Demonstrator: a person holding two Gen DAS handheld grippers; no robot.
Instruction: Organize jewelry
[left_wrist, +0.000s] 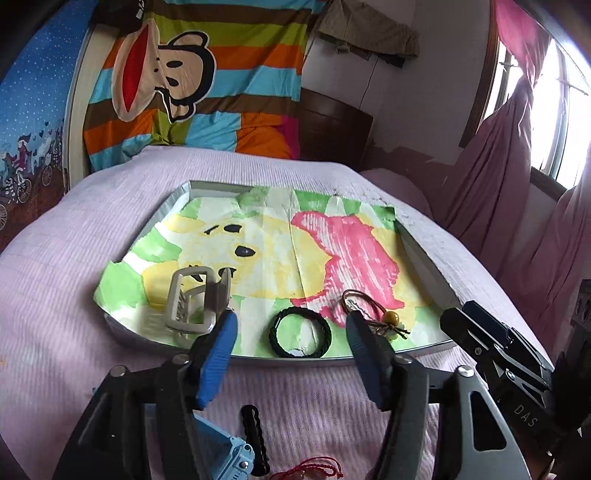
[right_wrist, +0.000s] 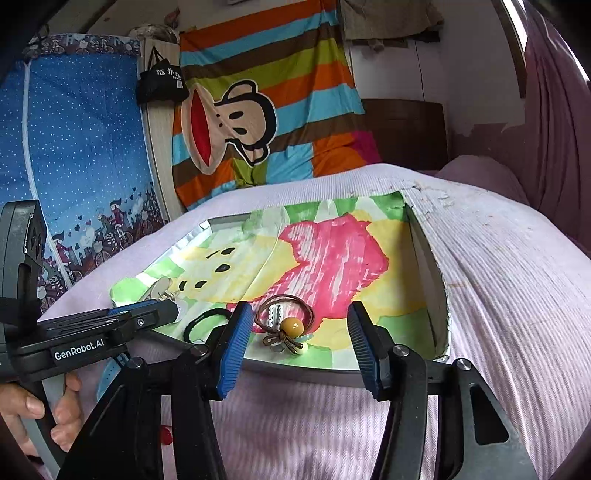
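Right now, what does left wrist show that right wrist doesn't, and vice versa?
Left wrist only: the whole beige claw clip on the tray, plus a black clip, a red cord and a blue object on the bedspread near the camera.

Right wrist only: a hand holding the left gripper's handle.

Both: tray, black hair tie, brown beaded hair tie.

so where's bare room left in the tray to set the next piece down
The far half of the tray is bare, over the painted pink and yellow paper. The near edge is crowded: claw clip, black hair tie, beaded hair tie in a row.
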